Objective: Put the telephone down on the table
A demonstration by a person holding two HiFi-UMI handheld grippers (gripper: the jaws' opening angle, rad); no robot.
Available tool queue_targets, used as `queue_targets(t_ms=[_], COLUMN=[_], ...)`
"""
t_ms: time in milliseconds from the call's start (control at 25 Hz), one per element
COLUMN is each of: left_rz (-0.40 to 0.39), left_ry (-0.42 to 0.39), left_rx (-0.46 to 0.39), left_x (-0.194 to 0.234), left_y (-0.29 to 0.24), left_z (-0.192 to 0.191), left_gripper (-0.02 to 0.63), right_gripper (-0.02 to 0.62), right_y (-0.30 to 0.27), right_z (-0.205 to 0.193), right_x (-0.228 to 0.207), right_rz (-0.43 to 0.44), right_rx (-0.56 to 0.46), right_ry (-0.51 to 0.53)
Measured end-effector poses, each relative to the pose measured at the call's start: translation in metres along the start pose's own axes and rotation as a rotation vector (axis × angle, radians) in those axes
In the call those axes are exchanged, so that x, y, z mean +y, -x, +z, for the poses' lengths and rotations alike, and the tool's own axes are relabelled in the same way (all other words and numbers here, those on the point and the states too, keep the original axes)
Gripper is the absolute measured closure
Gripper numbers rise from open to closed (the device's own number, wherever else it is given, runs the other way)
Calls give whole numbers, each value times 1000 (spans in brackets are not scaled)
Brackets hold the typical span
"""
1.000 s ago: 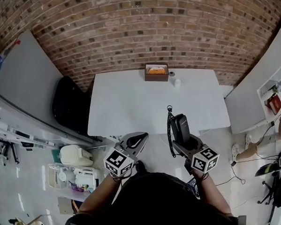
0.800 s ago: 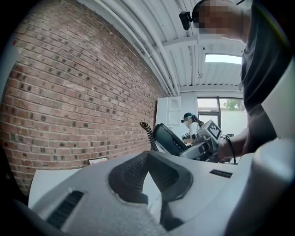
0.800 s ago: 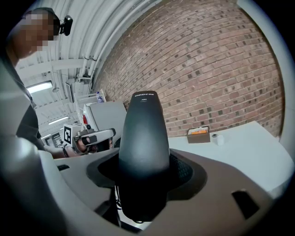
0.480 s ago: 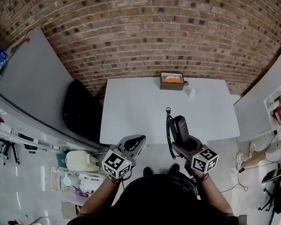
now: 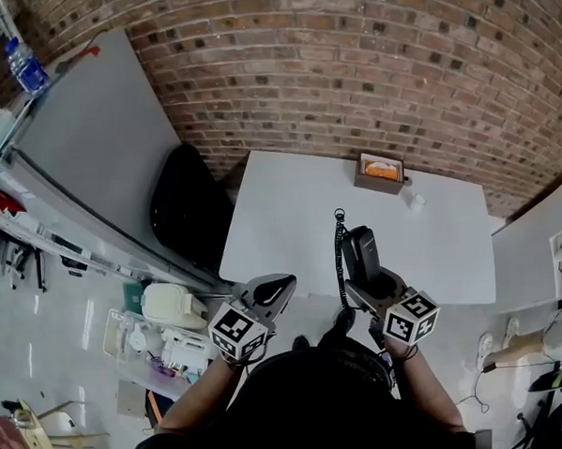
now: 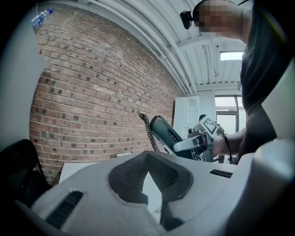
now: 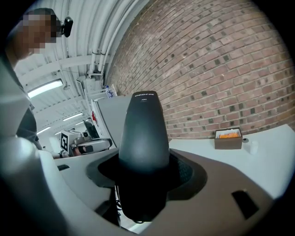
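The right gripper (image 5: 364, 282) holds a black telephone handset (image 5: 359, 250). Its fingers (image 7: 184, 173) are wide apart and press on the two sides of the handset's lower part. The top end of the handset sticks out past the fingers and points up and away from the person. A black curly cord (image 5: 339, 263) hangs from the handset on its left side.

The handset is up in the air and does not lie on the white worktop (image 5: 290, 218). In the head view it shows over the near edge of the worktop, a bit right of the middle.

The left gripper (image 5: 282, 286) is beside the right one, with a gap between them. It shows just in front of the worktop's near edge. Its fingers (image 6: 129, 177) meet at the tips and hold nothing.

At the far side of the worktop stands a small brown box (image 5: 378, 184) with something orange (image 5: 383, 167) in it. A small white thing (image 5: 413, 201) sits just to the right of the box. The box is close to a red brick wall (image 5: 348, 74).

A big black thing (image 5: 191, 214) stands on the floor at the left side of the worktop. I cannot tell what it is.
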State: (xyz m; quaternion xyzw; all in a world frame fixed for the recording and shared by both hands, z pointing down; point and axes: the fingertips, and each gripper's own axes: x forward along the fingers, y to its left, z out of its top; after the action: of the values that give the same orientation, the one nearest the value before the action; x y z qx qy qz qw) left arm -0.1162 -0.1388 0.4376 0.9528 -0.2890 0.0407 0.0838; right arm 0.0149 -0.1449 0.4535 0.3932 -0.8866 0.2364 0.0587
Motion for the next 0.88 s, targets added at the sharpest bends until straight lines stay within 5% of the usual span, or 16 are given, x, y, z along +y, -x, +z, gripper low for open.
queue_targets(t_ms=[360, 880], left_rz=[59, 31], left_ry=[21, 23], left_rx=[6, -5], left_x=[29, 47], left_y=[-21, -149], left_z=[-5, 28], left_gripper=[598, 598], right_gripper=[325, 324], right_y=[-40, -34], right_z=[12, 66], right_x=[-18, -134], right_rz=[89, 78], right_rx=[35, 18], right_ry=[9, 3])
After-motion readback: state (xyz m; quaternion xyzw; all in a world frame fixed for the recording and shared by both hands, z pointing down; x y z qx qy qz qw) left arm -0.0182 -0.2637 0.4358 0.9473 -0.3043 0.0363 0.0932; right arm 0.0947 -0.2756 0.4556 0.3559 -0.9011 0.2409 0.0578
